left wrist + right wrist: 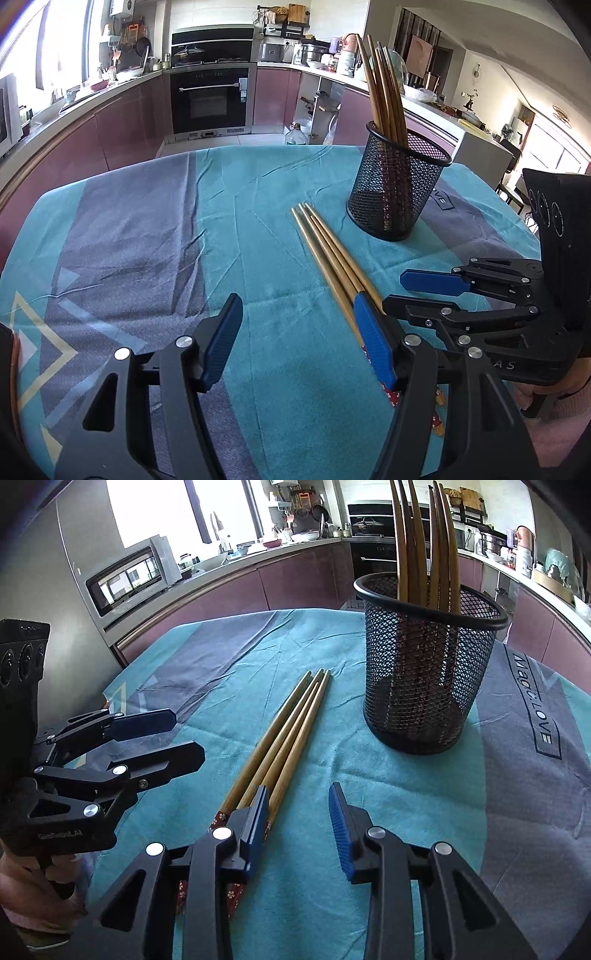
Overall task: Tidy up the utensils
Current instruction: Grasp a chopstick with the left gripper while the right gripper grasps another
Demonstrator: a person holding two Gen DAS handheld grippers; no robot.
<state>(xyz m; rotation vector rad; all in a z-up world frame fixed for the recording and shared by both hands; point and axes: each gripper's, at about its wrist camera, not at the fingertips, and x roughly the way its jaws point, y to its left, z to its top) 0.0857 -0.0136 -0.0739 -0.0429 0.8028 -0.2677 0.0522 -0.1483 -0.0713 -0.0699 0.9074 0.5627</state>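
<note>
Several wooden chopsticks [328, 251] lie side by side on the teal tablecloth, their red patterned ends toward me; they also show in the right wrist view [284, 734]. A black mesh holder [397, 184] stands upright behind them with several chopsticks inside, also in the right wrist view [428, 664]. My left gripper [299, 339] is open and empty, its right finger beside the loose chopsticks. My right gripper [299, 827] is open and empty, its left finger over their near ends. The right gripper shows in the left wrist view [417, 291], the left gripper in the right wrist view [184, 734].
The table wears a teal and grey cloth [147, 240] with its far edge near the holder. Kitchen cabinets and an oven [208, 99] stand beyond. A microwave [129, 576] sits on the counter at left.
</note>
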